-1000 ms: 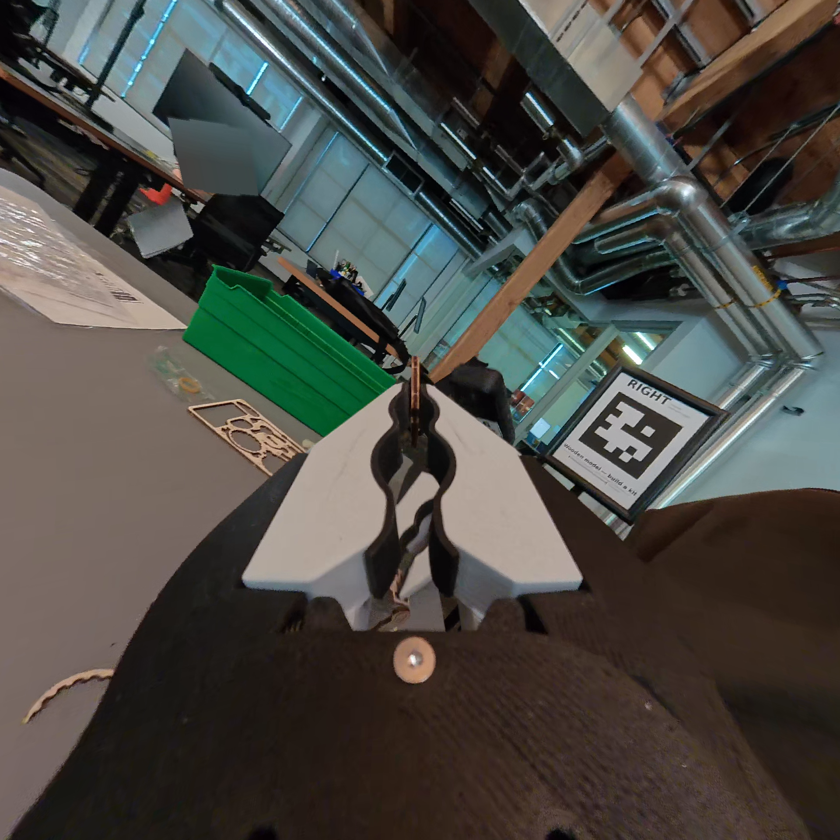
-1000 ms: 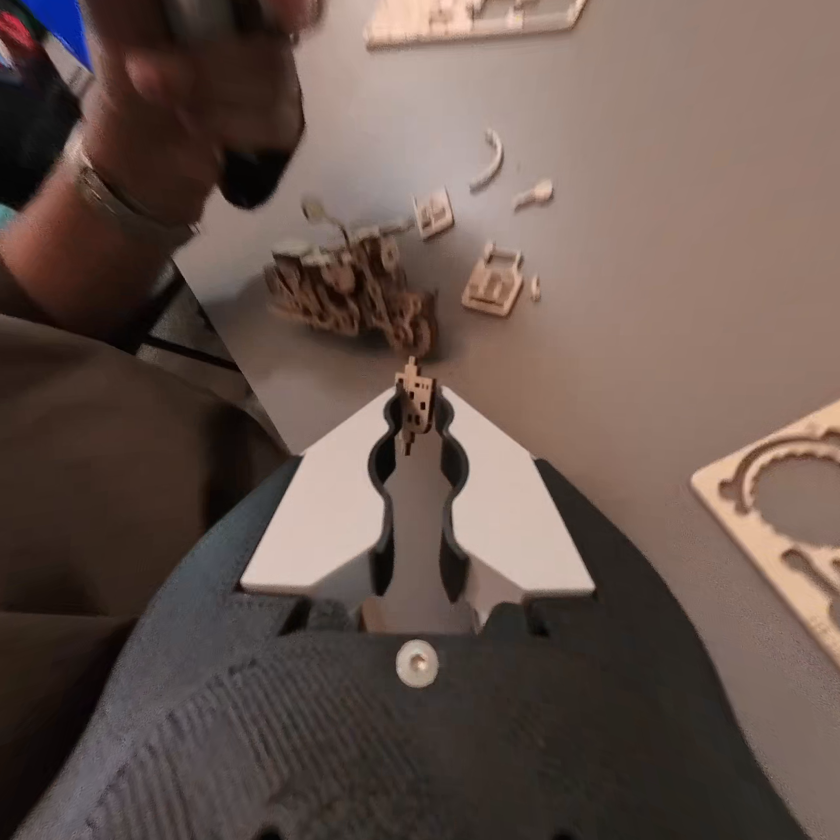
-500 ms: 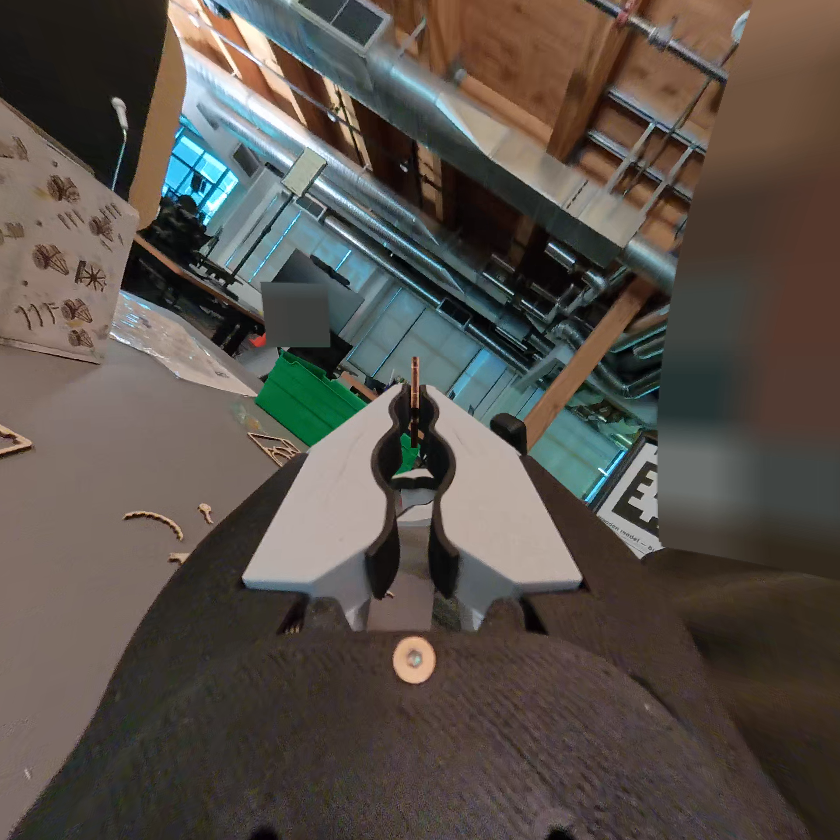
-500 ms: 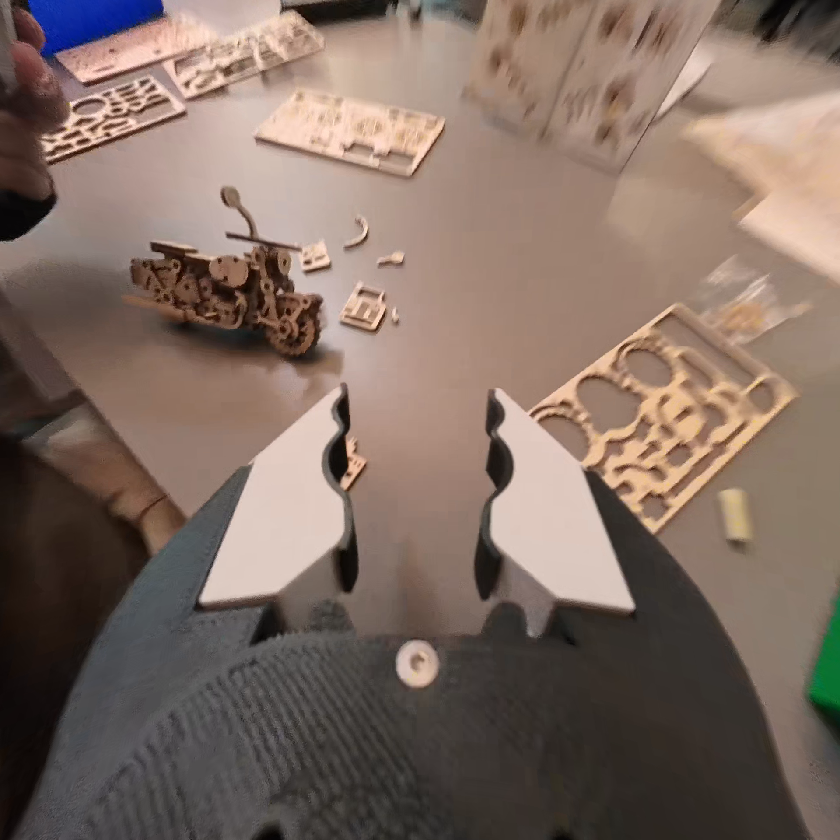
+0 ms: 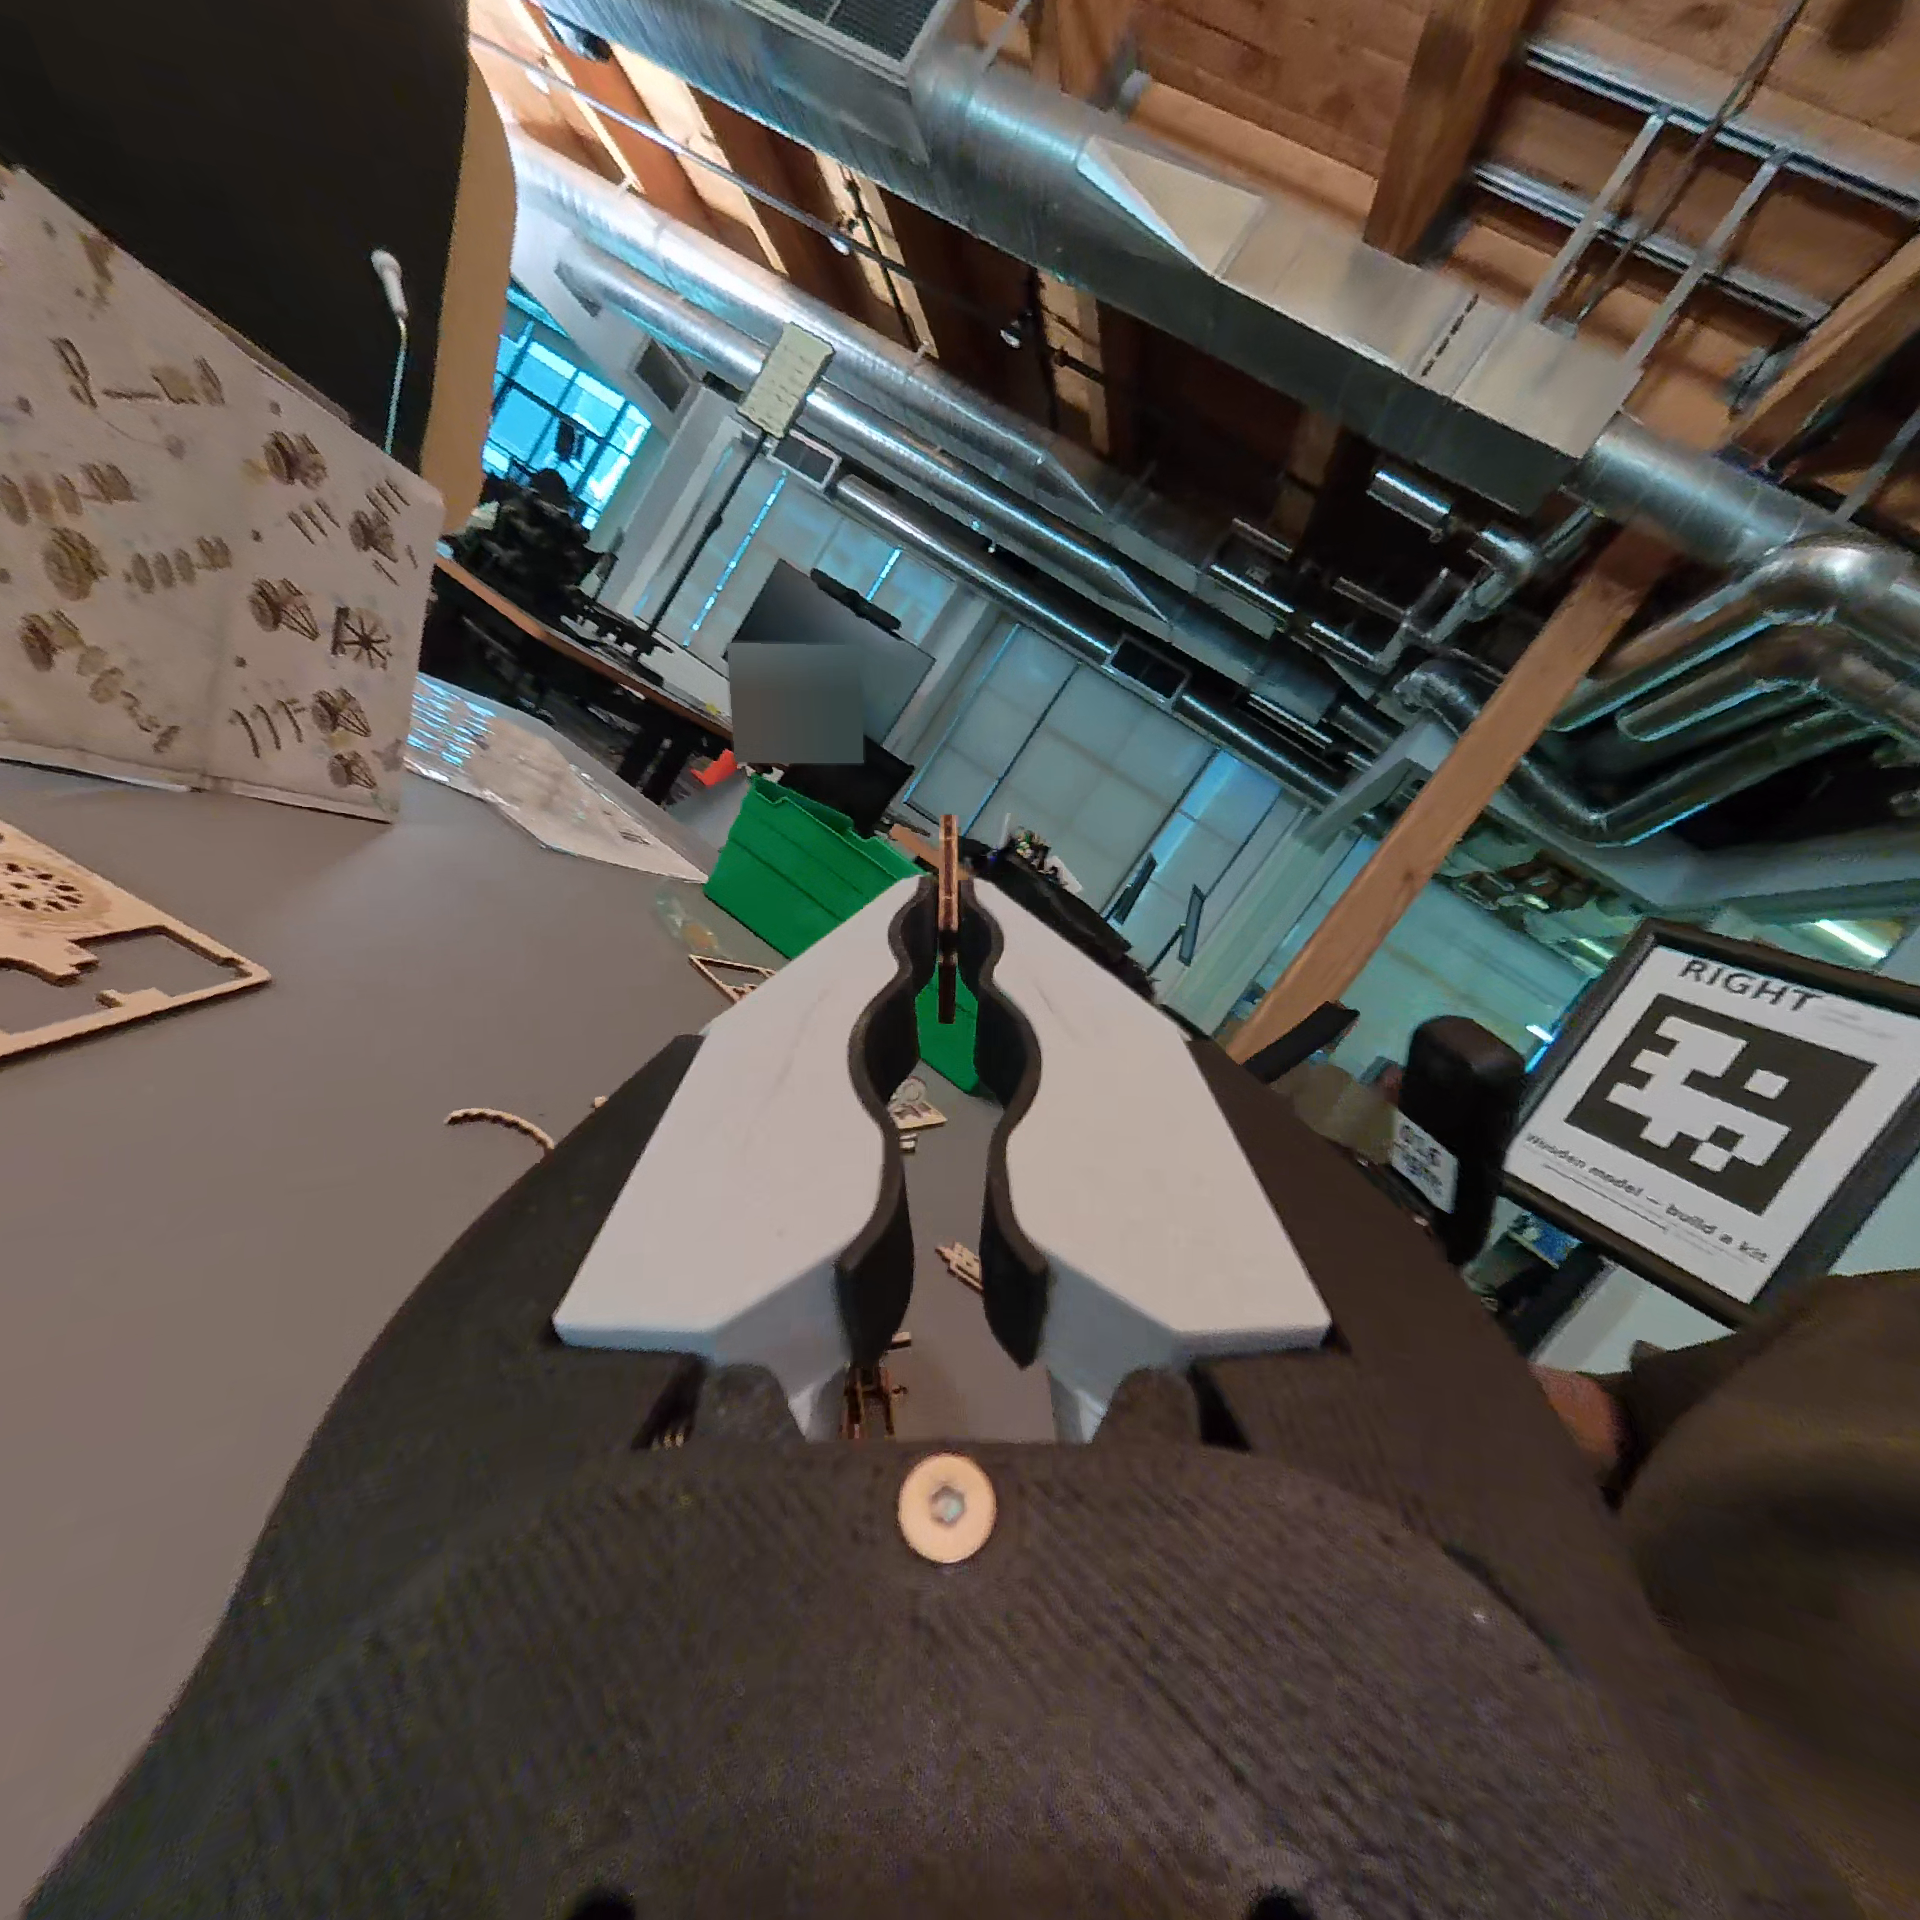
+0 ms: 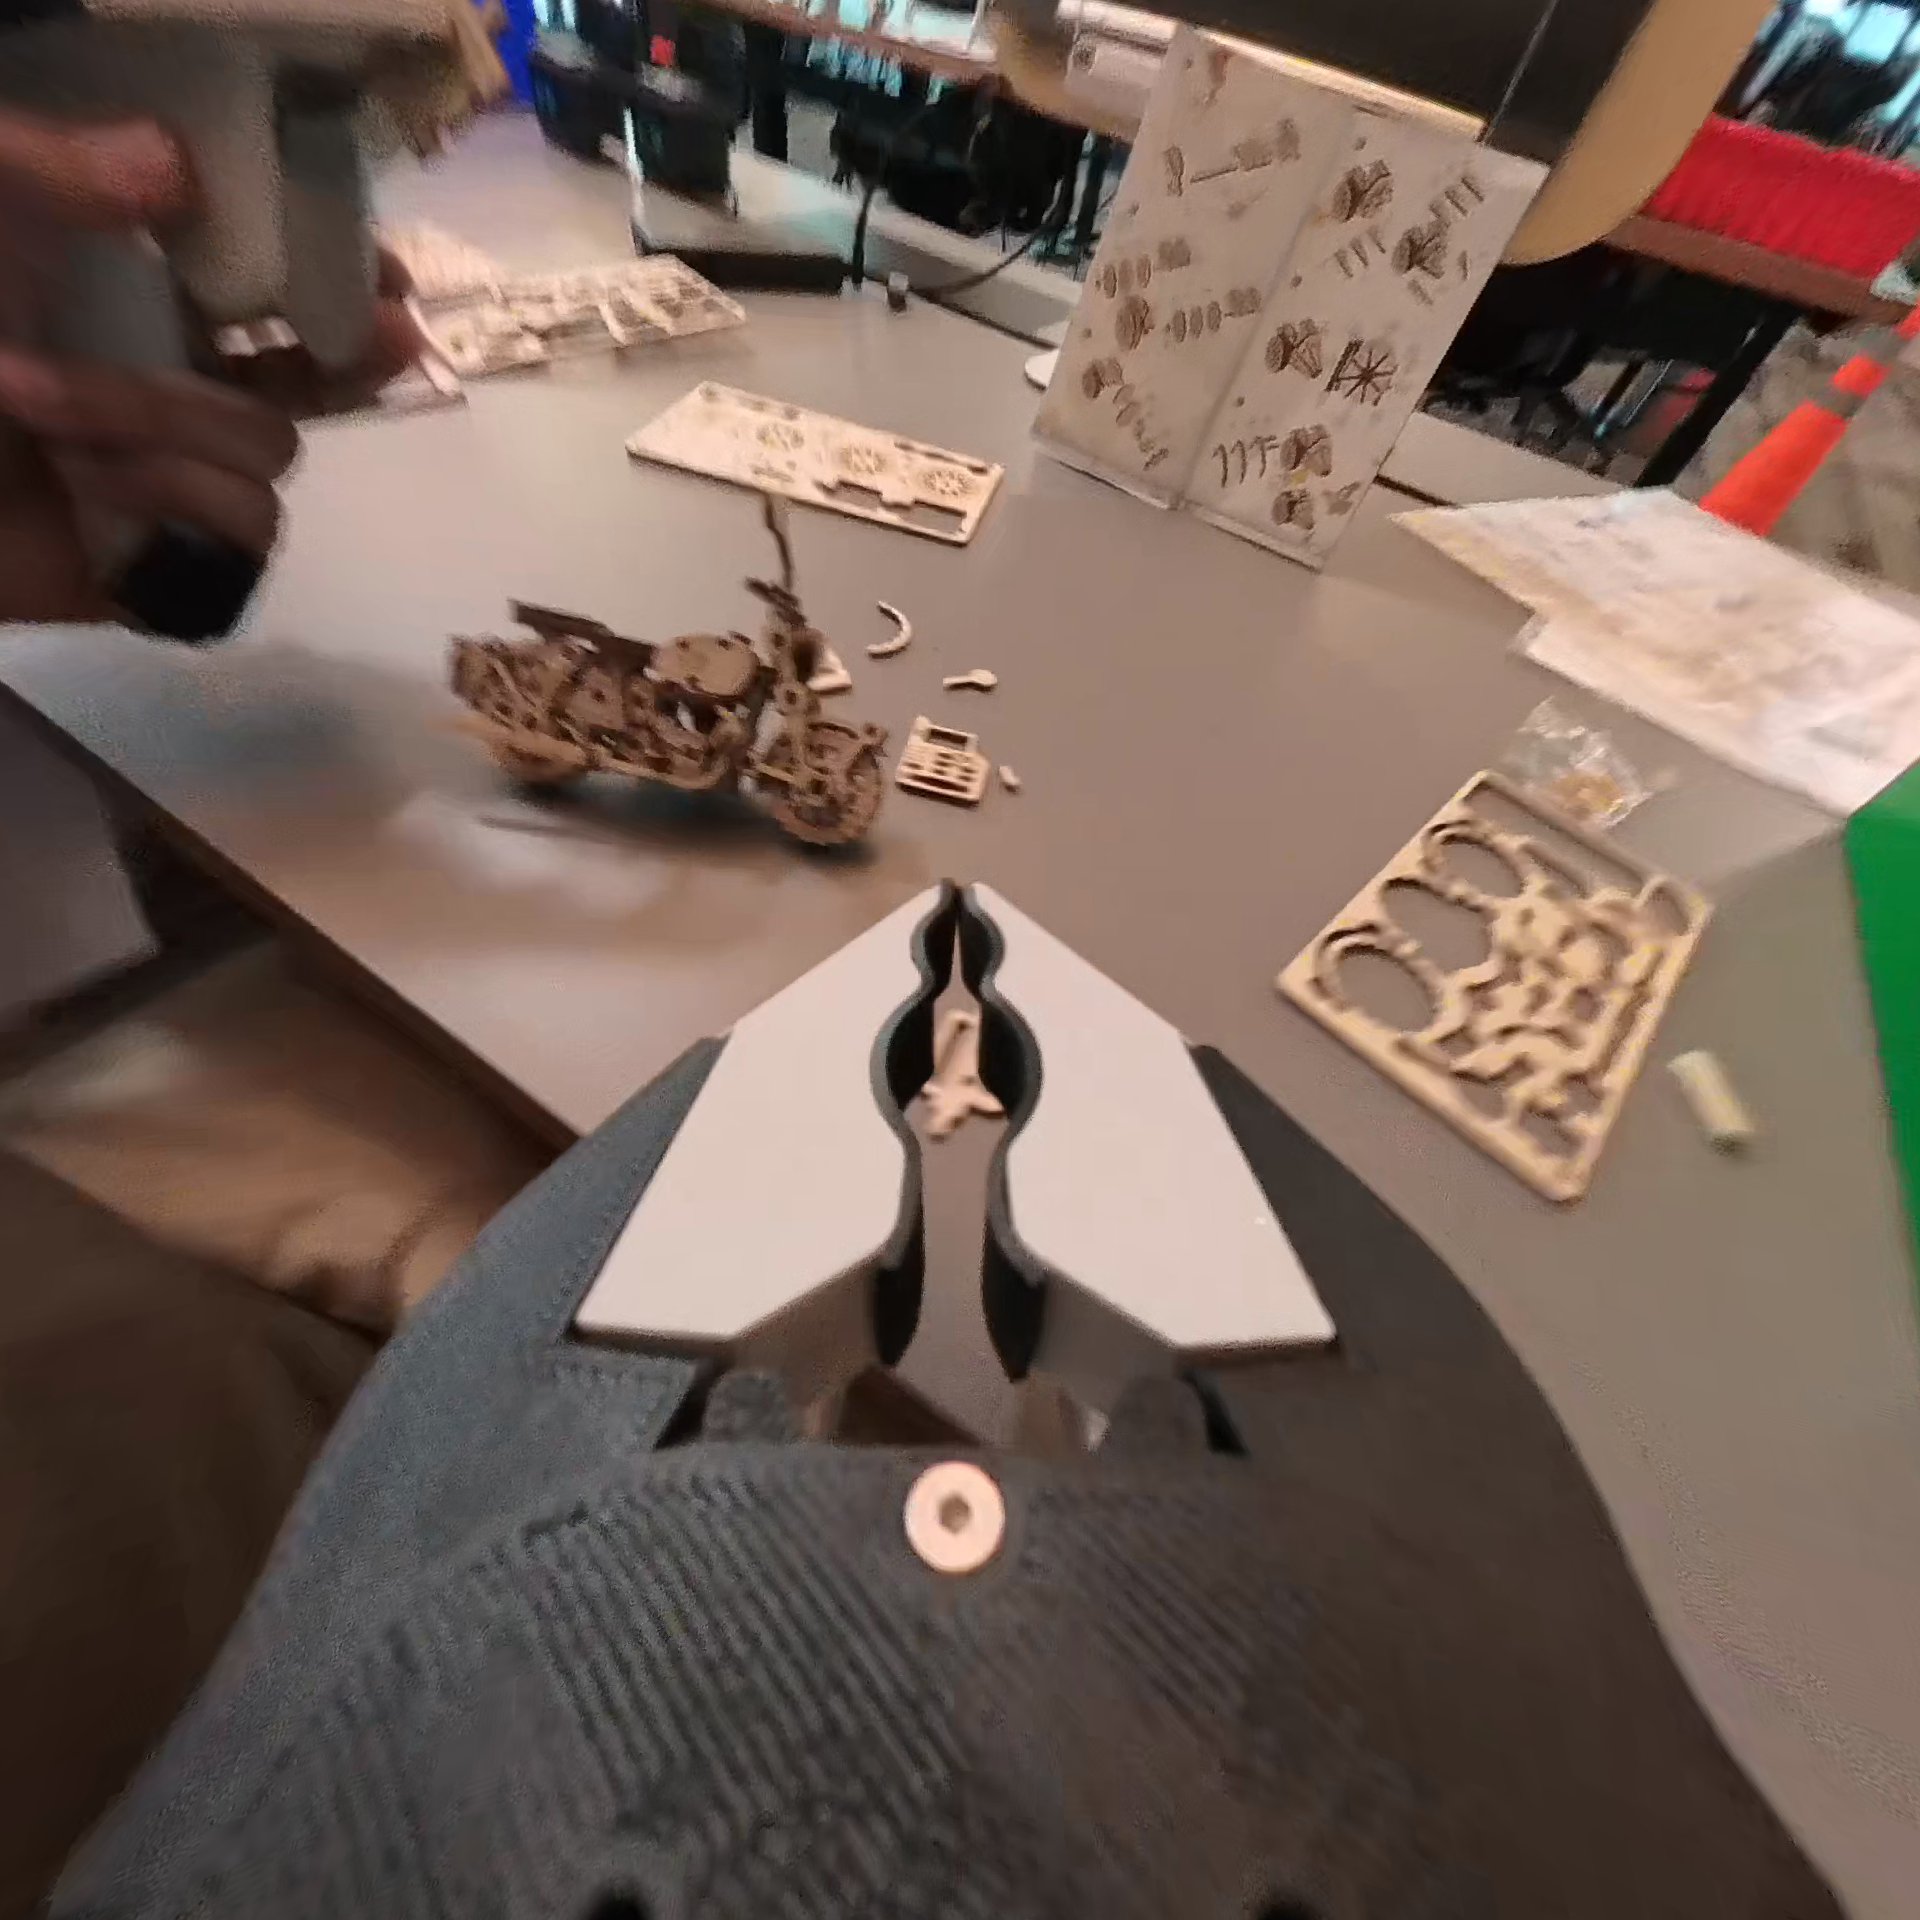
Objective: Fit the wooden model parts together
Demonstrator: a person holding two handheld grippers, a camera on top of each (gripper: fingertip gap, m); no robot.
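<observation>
My left gripper (image 5: pixel 948 894) is clamped on a thin wooden part (image 5: pixel 948 914), seen edge-on at frame centre; the part stands upright between the fingertips, its top poking just above them. The left wrist view tilts upward, taking in ceiling ducts, with the grey table (image 5: pixel 312 1091) at lower left. A green bin (image 5: pixel 800 883) sits just behind the tips.

My right gripper (image 6: pixel 958 896) has its fingertips pressed together with nothing between them. A small flat wooden piece (image 6: pixel 951 1081) lies on the table below, visible through the gap between the fingers, apart from the pads. The right wrist view looks down and forward across the table.

The wooden motorcycle model (image 6: pixel 665 717) stands upright in the upper-centre of the right view, well beyond the tips. Just right of its front wheel lies a small slotted piece (image 6: pixel 940 764). A punched-out sheet (image 6: pixel 1496 987) lies at centre right. A standing instruction card (image 6: pixel 1257 281) is at upper right.

A blurred hand (image 6: pixel 135 343) holding the left gripper is at upper left of the right view, raised above the table.
</observation>
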